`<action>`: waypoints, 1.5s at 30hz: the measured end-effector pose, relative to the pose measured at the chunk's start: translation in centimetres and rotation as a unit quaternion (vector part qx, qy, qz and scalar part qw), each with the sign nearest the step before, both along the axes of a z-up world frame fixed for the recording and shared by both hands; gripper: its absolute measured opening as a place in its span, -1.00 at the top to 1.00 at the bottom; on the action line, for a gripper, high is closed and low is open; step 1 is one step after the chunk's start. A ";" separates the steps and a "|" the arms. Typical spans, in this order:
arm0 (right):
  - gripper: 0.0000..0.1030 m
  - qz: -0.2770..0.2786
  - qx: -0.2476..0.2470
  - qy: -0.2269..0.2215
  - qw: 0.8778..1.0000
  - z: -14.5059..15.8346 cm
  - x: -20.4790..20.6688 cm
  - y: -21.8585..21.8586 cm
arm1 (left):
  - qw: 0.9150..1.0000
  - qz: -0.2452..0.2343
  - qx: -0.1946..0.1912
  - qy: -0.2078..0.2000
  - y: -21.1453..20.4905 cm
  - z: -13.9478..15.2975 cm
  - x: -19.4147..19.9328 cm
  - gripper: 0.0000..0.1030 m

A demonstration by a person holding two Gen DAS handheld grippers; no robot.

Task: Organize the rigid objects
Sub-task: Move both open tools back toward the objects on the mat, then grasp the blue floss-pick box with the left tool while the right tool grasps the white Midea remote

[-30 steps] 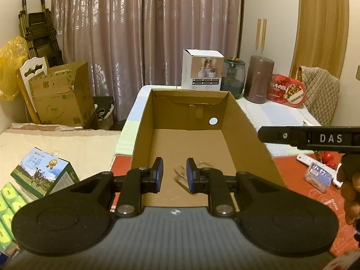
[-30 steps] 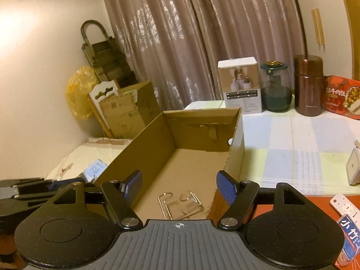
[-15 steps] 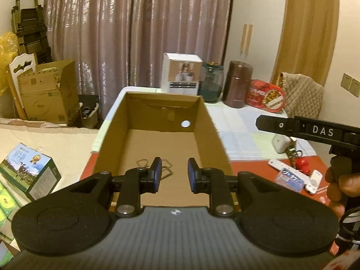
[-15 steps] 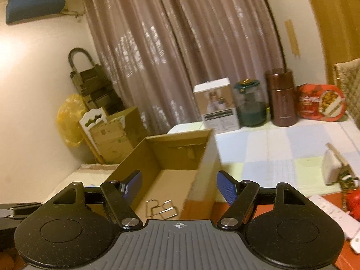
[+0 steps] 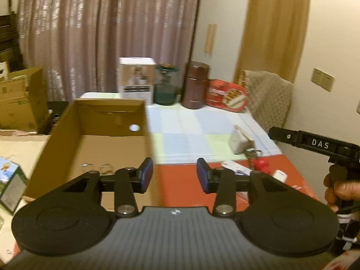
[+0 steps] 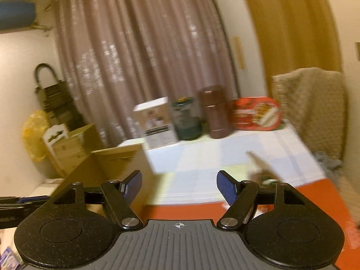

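An open cardboard box (image 5: 67, 148) stands on the table's left; it also shows in the right wrist view (image 6: 117, 157). Clear wire-hooked items (image 5: 96, 167) lie on its floor. My left gripper (image 5: 175, 176) is open and empty, over the red mat (image 5: 180, 180) just right of the box. My right gripper (image 6: 178, 186) is open and empty, facing the table right of the box; its body shows in the left wrist view (image 5: 315, 144). Small objects lie on the mat: a white remote (image 5: 234, 166), a red keychain (image 5: 261, 163), a white charger (image 5: 238, 139).
At the table's back stand a white carton (image 5: 137, 78), a green jar (image 5: 166, 85), a brown canister (image 5: 195, 85) and a red tin (image 5: 225, 92). A chair with a beige cover (image 5: 267, 96) is at the right. A milk carton (image 5: 9, 180) sits left of the box.
Both grippers have swung right, away from the box toward the mat. My left gripper has opened wider. The right view is motion-blurred.
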State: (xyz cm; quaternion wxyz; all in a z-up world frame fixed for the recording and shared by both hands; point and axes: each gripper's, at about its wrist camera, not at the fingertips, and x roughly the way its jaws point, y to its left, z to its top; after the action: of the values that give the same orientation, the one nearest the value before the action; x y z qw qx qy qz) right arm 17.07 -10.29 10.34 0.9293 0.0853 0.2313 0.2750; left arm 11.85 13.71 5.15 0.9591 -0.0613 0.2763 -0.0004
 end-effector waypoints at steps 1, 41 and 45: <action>-0.37 -0.013 0.000 0.001 1.000 -0.2 0.2 -1.2 | 1.000 -0.008 -0.002 0.000 -0.8 -0.2 0.2 0.18; -0.58 -0.064 -0.093 0.142 0.983 -12.5 7.6 -14.3 | 0.957 -0.257 0.100 0.093 -15.4 -17.5 16.6 -0.91; -0.58 -0.062 -0.095 0.143 0.983 -13.4 8.1 -13.9 | 0.955 -0.265 0.087 0.104 -15.7 -18.6 17.9 -0.85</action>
State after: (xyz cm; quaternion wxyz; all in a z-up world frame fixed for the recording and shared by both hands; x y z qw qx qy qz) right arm 25.15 -24.21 -3.04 0.9056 0.0490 0.3817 0.1786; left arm 29.80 -1.95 -13.42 0.8923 0.0985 0.3794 -0.2240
